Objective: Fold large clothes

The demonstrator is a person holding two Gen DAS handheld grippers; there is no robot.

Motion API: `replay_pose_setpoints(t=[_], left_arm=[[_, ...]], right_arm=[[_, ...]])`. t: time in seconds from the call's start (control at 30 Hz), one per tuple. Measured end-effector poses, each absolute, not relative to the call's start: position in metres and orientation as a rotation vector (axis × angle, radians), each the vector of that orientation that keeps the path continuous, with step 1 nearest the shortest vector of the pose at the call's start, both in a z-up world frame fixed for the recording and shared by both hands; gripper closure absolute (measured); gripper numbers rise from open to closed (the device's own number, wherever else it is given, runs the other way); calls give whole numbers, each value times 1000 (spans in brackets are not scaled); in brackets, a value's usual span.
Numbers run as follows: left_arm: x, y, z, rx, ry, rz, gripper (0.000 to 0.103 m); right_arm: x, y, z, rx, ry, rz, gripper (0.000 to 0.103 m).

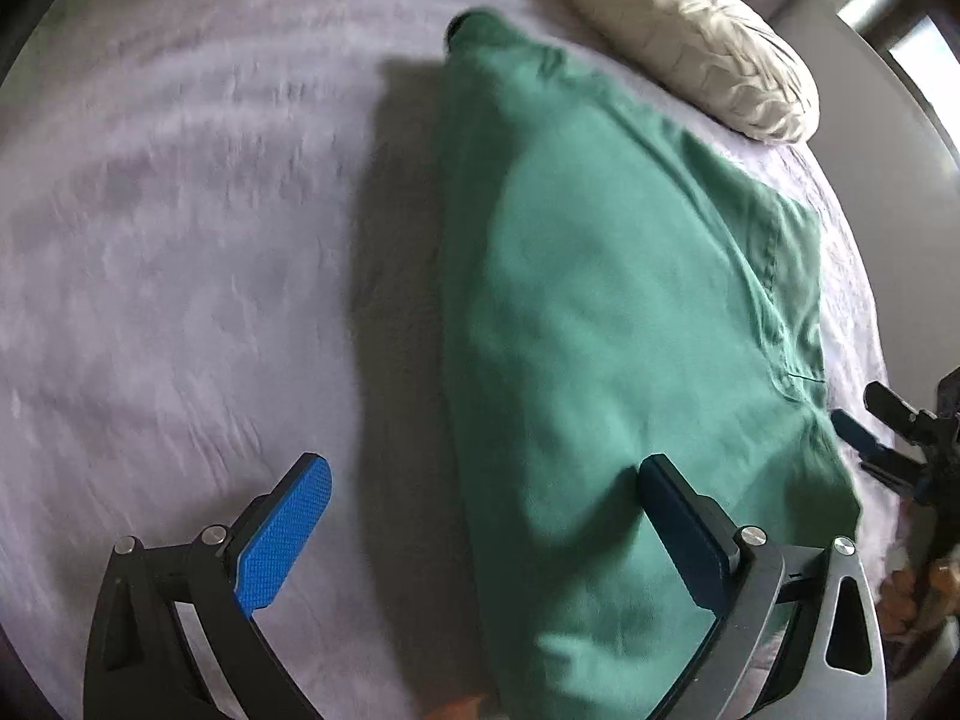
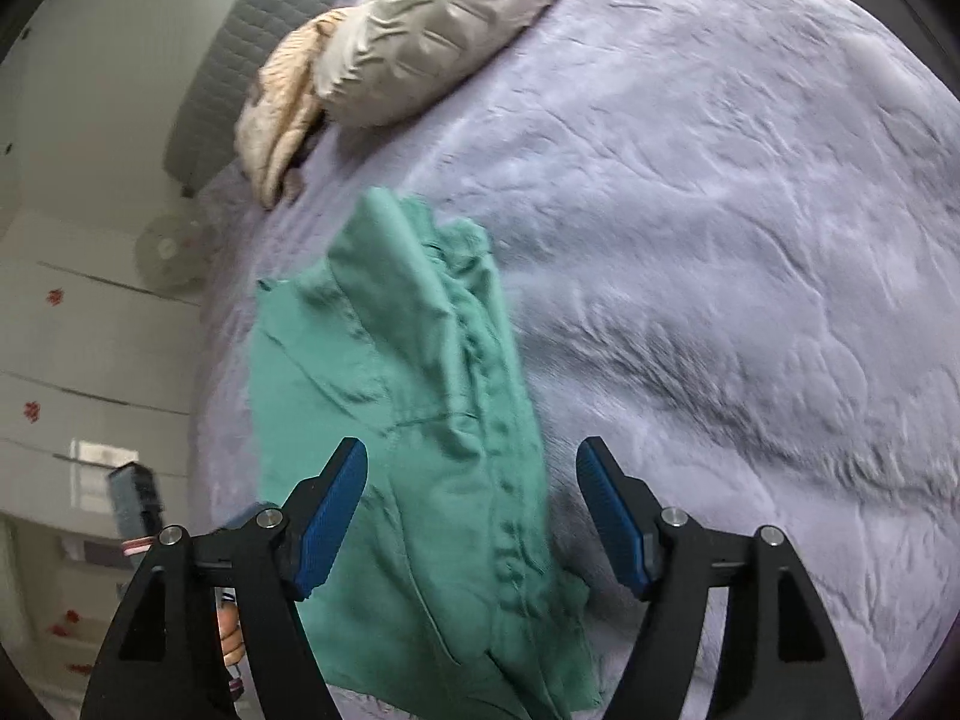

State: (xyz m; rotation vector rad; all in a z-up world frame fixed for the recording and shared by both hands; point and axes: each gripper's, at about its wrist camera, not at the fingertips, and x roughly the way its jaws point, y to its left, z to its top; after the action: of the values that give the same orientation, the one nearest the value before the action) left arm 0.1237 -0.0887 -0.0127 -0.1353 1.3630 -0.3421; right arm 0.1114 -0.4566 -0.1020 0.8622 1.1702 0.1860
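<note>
A: Where's the garment (image 1: 606, 312)?
B: Folded long on the bed (image 1: 180, 240), centre frame, pillow (image 1: 690, 42) at upper right.
A: And the grippers?
B: Left gripper (image 1: 480, 516) spread wide, gripping nothing. Right gripper (image 2: 471, 516) wide too, over the cloth, pads clear.

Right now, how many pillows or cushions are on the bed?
1 for certain: a beige pillow at the bed's far end, beyond the green garment. A crumpled peach fabric beside it may be another or a blanket; I cannot tell.
</note>
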Motion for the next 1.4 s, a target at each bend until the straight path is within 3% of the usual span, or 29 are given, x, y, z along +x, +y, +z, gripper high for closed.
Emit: replay_pose_setpoints(t=[0.3, 0.63, 0.67, 0.7, 0.73, 0.83, 0.93, 1.4], left_arm=[[111, -81, -35, -335, 1469, -591, 1], [114, -125, -54, -251, 1473, -643, 1], [111, -126, -50, -237, 1459, -643, 7], [109, -125, -48, -228, 1448, -636, 12], [107, -123, -45, -220, 1435, -635, 22], [104, -113, -32, -222, 1393, -663, 46], [104, -103, -14, -252, 1366, -708, 54], [63, -26, 37, -264, 1358, -810, 54]], right_arm=[[149, -443, -141, 936, 1255, 348, 27], [201, -416, -161, 897, 1296, 447, 26], [202, -416, -162, 912, 1296, 442, 26], [202, -417, -162, 917, 1301, 430, 38], [202, -417, -162, 915, 1307, 421, 63], [196, -419, -155, 968, 1252, 438, 82], [190, -417, -145, 1036, 1200, 466, 85], [145, -359, -82, 1115, 1150, 501, 85]])
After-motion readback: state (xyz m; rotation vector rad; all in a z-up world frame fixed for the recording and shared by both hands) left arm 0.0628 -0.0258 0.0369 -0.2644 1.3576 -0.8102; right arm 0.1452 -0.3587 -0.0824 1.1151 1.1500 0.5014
